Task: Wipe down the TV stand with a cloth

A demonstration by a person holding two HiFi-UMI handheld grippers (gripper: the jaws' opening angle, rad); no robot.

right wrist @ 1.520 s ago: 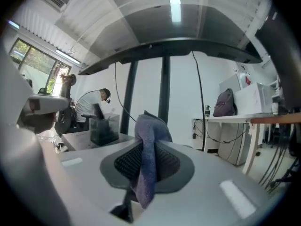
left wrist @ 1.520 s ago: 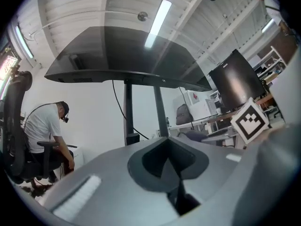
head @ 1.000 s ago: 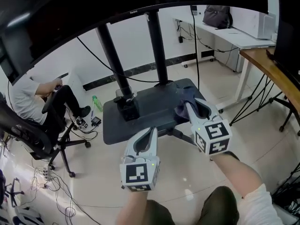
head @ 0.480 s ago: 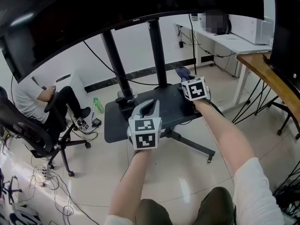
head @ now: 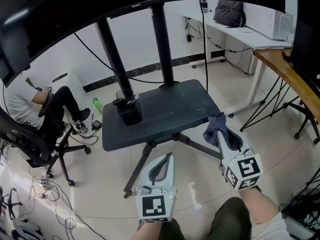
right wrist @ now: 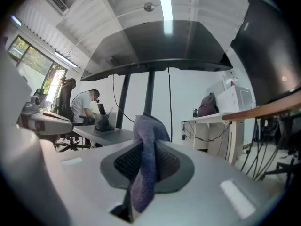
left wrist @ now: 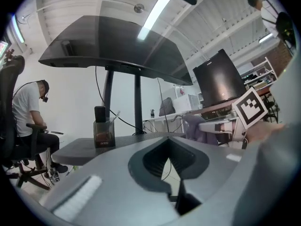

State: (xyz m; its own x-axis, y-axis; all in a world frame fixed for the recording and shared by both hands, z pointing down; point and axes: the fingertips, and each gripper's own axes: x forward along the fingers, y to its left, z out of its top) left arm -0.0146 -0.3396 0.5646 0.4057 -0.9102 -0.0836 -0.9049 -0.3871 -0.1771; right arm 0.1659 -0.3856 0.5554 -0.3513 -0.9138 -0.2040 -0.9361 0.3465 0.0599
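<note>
The TV stand's dark shelf (head: pixel 170 106) sits between two black posts, with a black holder (head: pixel 127 111) standing on its left part. My right gripper (head: pixel 221 131) is shut on a blue-grey cloth (head: pixel 215 124) and hangs just off the shelf's front right corner, above the floor. In the right gripper view the cloth (right wrist: pixel 146 164) drapes down between the jaws of that gripper (right wrist: pixel 146 145), and the shelf (right wrist: pixel 113 134) lies ahead to the left. My left gripper (head: pixel 167 159) is shut and empty, in front of the shelf. The left gripper view has its jaws (left wrist: pixel 167 142) level with the shelf (left wrist: pixel 70 149) and holder (left wrist: pixel 102 128).
The big TV screen (head: pixel 75 14) hangs overhead. A person sits on an office chair (head: pixel 30 139) at the left, with cables (head: pixel 45 189) and a green bottle (head: pixel 96 105) on the floor. A white desk (head: pixel 250 34) and a wooden table (head: pixel 290 74) stand at the right.
My right gripper has drawn the cloth back from the shelf's far right part to off its front right corner. The left gripper has also pulled back toward me and lower.
</note>
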